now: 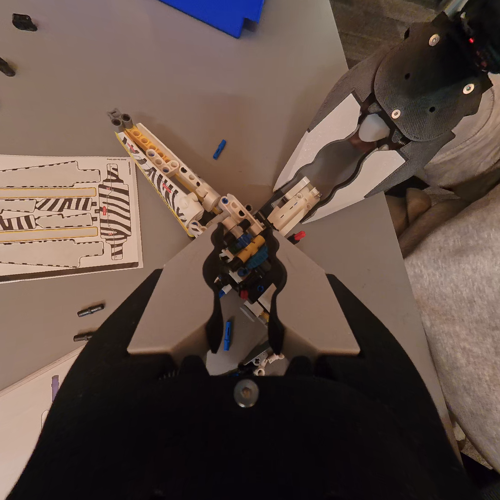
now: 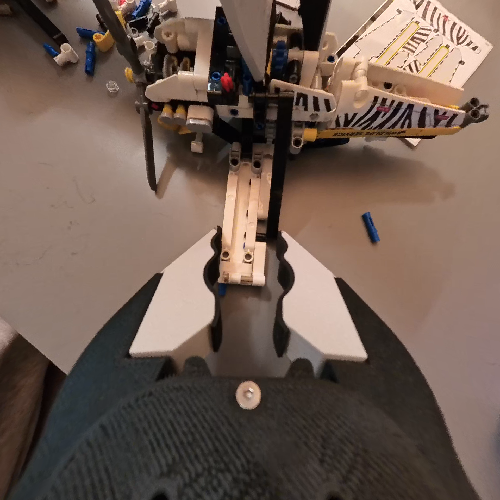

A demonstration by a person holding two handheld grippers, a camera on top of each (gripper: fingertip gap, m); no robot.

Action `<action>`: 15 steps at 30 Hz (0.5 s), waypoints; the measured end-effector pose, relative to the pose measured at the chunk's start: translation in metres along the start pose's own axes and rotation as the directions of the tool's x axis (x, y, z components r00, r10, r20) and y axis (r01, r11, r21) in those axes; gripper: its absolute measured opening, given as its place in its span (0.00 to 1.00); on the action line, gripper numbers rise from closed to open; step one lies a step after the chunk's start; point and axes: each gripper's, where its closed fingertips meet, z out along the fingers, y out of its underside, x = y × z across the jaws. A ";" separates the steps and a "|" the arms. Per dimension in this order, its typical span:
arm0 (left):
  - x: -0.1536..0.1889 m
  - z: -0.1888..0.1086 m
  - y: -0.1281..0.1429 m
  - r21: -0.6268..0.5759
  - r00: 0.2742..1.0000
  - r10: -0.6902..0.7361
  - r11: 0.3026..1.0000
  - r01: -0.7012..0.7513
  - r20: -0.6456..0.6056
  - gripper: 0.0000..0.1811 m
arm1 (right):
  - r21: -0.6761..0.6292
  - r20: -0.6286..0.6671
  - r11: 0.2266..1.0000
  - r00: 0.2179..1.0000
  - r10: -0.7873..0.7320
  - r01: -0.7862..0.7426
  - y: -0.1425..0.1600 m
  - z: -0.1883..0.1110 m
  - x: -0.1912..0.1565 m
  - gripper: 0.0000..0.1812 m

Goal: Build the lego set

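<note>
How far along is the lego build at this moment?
Well advanced: the model has a body, a zebra-striped tail boom and stickers applied. In hand: the left gripper clamps the body while the right gripper holds the white wing section. Left: loose blue pins, scattered parts, and stickers remaining on the sheet.

Lego model (image 2: 243, 89): white-and-black body clamped between the left jaws; zebra-striped tail boom (image 1: 162, 173) extends beyond them; white wing (image 2: 243, 230) between the right jaws.
</note>
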 end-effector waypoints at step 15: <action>0.001 -0.001 0.000 -0.007 1.000 0.002 1.000 -0.002 -0.002 0.16 | 0.017 0.000 1.000 1.000 -0.021 0.021 0.000 0.000 -0.001 0.22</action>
